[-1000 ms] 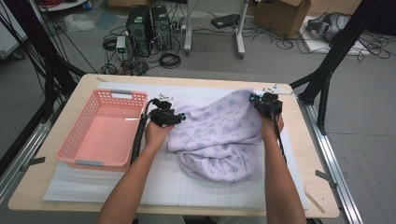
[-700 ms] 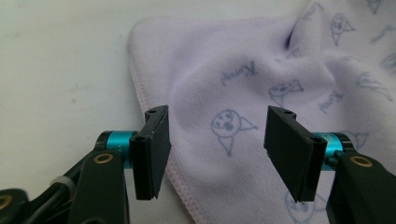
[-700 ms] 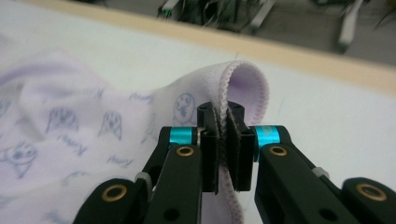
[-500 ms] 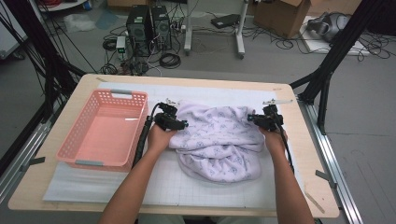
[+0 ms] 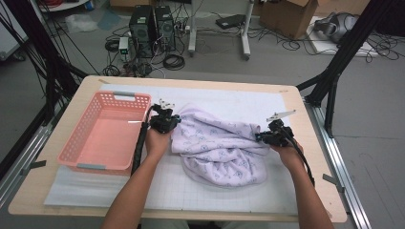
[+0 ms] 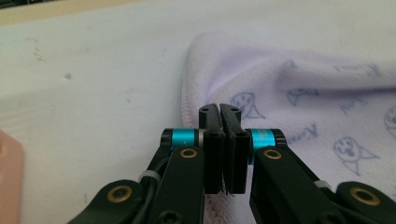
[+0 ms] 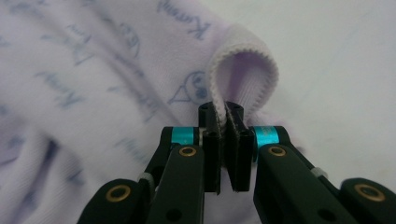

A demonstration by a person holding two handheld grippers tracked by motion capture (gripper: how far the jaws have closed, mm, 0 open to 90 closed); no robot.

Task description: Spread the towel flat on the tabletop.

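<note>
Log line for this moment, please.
left gripper: just closed, shut on towel | right gripper: shut on towel | basket: untouched

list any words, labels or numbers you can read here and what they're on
"Kuromi": my best reading of the blue script printed over and over on the lilac cloth, beside small cartoon faces; the letters are soft and upside down in the right gripper view, so the spelling is uncertain.
Same script on the cloth in the left gripper view: too blurred to read.
Pink basket, white mat, left claw and right claw: no lettering to be seen.
</note>
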